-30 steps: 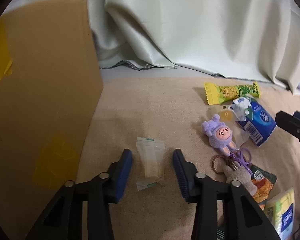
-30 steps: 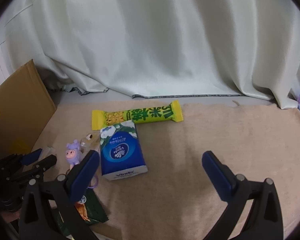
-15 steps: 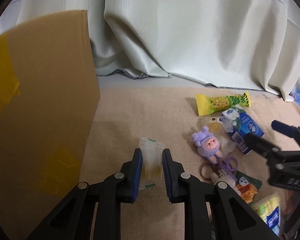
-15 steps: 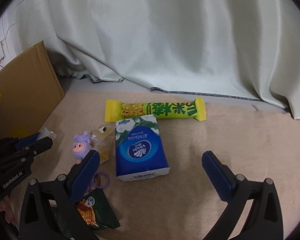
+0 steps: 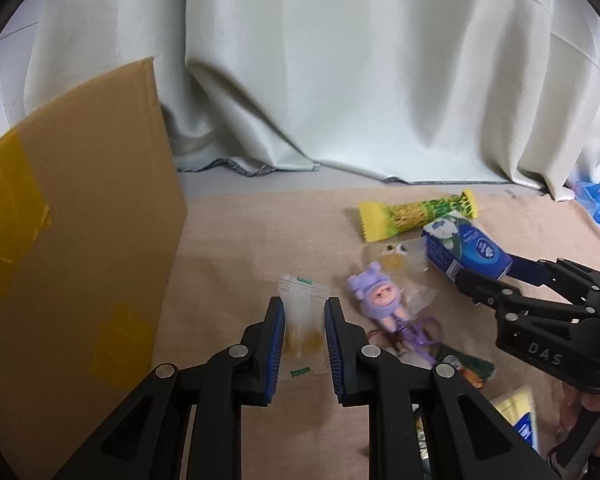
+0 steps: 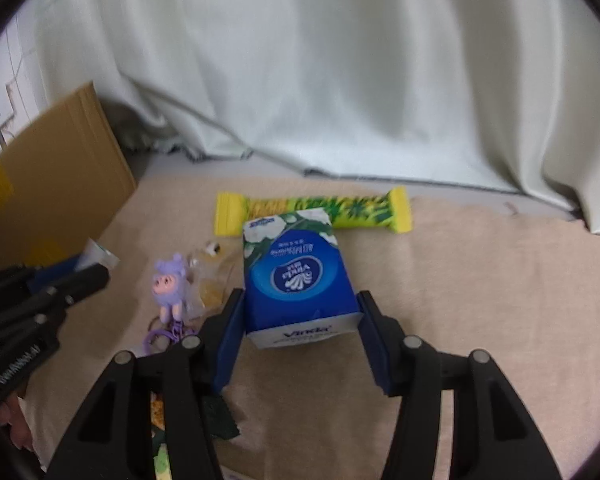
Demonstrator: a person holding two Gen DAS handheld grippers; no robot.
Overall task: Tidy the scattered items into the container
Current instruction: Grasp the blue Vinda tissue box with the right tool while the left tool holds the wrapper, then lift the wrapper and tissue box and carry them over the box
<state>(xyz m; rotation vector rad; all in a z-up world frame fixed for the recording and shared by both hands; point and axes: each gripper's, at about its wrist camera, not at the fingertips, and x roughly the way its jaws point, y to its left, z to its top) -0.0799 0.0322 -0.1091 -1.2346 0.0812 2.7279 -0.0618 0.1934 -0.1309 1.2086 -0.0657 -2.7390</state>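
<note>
Left tongs (image 5: 304, 332): clamped on the sachet (image 5: 302, 322).
Right tongs (image 6: 300, 340): just been closing, pads against the tissue pack (image 6: 296, 276).

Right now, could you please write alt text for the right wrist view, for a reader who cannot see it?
The right gripper, whose jaws have just been closing, has its blue pads against both sides of a blue tissue pack on a beige cloth. Behind the pack lies a yellow-green snack bar; to its left are a purple plush keychain, the left gripper and a cardboard box.
</note>
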